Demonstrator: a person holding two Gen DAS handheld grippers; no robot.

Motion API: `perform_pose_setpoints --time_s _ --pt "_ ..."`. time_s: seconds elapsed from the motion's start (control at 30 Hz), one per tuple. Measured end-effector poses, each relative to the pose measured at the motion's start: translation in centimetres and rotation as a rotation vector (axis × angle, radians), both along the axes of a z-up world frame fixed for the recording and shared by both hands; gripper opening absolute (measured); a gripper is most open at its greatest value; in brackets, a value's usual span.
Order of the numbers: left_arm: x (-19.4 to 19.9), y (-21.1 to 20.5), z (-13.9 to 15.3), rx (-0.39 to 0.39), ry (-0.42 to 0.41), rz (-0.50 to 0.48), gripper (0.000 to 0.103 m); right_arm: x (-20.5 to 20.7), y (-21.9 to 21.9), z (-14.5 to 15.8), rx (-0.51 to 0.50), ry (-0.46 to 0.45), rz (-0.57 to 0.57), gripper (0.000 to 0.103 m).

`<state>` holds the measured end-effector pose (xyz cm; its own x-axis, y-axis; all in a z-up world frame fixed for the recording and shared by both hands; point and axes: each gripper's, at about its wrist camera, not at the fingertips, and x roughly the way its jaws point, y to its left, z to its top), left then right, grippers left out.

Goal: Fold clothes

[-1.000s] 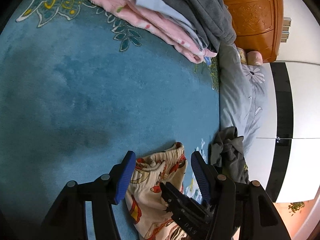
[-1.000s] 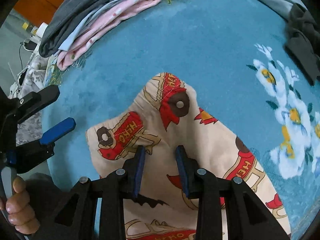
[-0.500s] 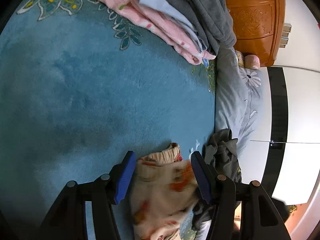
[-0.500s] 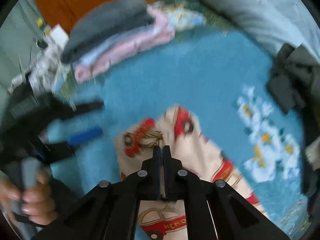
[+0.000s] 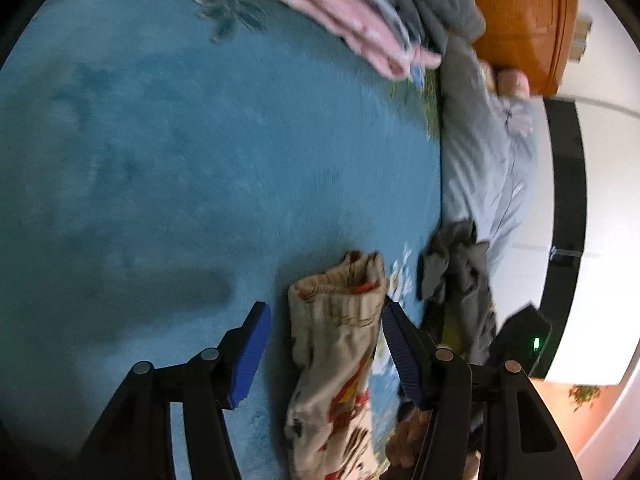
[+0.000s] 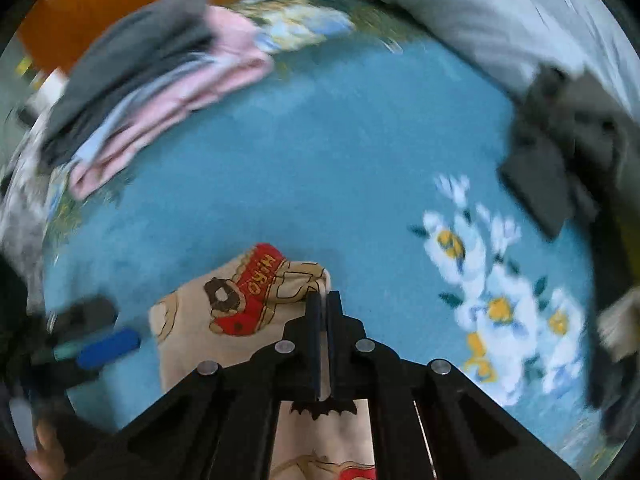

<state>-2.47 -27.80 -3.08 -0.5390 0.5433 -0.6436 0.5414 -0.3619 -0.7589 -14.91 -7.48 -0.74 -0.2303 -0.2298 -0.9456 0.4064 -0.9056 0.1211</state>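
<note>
Cream printed garment pinched in right gripper, left gripper spread

- Cream cartoon-print garment: red "HERO" cars, bunched, one edge lifted off blue blanket.
- Folded stack: grey, pale blue, pink, at far edge.

A blue blanket with white flowers covers the bed. Along its far edge lies a grey quilt. Beyond the blanket stands an orange wooden headboard. Past the quilt, away from the blanket, is a white wardrobe with a black stripe.
</note>
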Motion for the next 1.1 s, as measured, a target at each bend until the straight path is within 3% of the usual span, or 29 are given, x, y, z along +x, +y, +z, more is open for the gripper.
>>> perform_pose_setpoints --time_s 0.1,0.37,0.5,0.63,0.7,0.77,0.93,1.1 --pt "-1.2 1.0 -0.2 -0.034 -0.014 -0.063 0.063 -0.8 1.1 -1.1 -0.060 -0.055 -0.103 0.003" --pt "-3.0 3.1 -1.3 -0.091 -0.031 -0.140 0.063 -0.9 0.8 -1.5 -0.041 -0.067 -0.091 0.005" --pt "-3.6 3.9 -0.9 -0.157 -0.003 -0.177 0.061 -0.7 2.5 0.0 -0.027 -0.062 -0.153 0.022" --pt "-4.0 4.4 -0.9 -0.180 0.019 -0.198 0.042 1.5 6.5 3.7 -0.103 -0.021 -0.227 0.033" --pt "-3.8 4.0 -1.1 -0.141 0.034 -0.185 0.025 3.6 9.7 5.3 -0.120 -0.006 -0.279 0.033" --pt "-3.3 3.5 -0.7 -0.124 0.055 -0.154 0.020 5.4 13.1 6.5 -0.121 -0.002 -0.342 0.033" --pt "-0.8 1.4 2.5 -0.216 0.147 -0.021 0.017 10.7 21.0 7.5 -0.124 -0.011 -0.536 0.033" --pt "0.3 0.5 2.8 -0.246 0.094 0.039 0.017 16.6 28.6 6.9 -0.180 -0.058 -0.736 0.033"
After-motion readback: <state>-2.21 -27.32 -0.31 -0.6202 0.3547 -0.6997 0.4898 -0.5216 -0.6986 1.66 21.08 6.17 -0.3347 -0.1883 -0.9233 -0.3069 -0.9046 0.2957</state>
